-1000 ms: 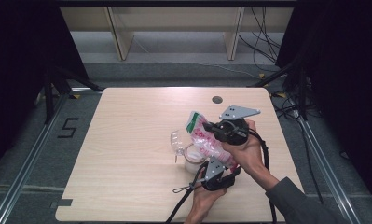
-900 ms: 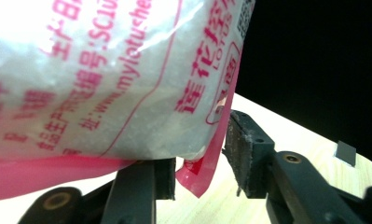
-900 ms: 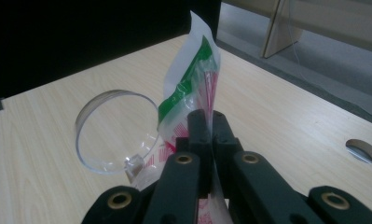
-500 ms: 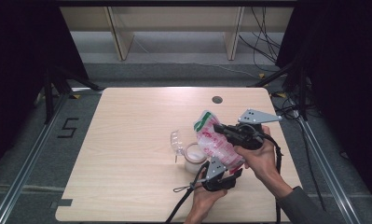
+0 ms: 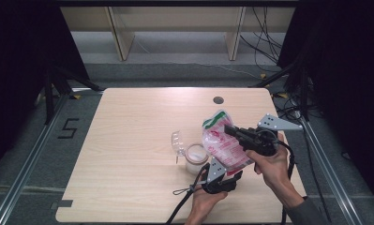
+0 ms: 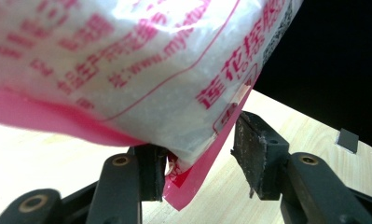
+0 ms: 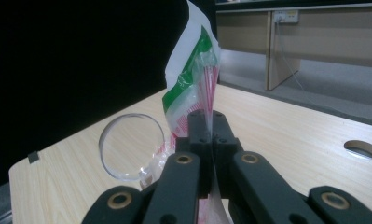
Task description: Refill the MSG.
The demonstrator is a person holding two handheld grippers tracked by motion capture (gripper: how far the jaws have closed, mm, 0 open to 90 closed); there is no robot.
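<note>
In the high view, right of centre in the lower half of the frame, a pink-and-white bag (image 5: 224, 145) of white grains hangs in the air just beside an open jar (image 5: 196, 159) that stands on the table (image 5: 128, 140). The jar's hinged clear lid (image 5: 177, 142) is tipped back to its left. The right gripper (image 5: 231, 131) pinches the bag near its green-striped top; in the right gripper view, at centre, its jaws are pressed together on the thin film. The left gripper (image 5: 231, 177) sits under the bag at the bottom of the frame. In the left gripper view its jaws stand apart, with the bag's pink lower corner (image 6: 188, 186) hanging between them and lying against one pad (image 6: 153, 170) but not clamped.

The step in hand looks like readying the bag to pour into the jar. The next move probably calls for the left gripper to close on that bottom corner, then for both grippers to tilt the bag so its mouth comes over the jar. Whether the top is already open cannot be told from these views.
</note>
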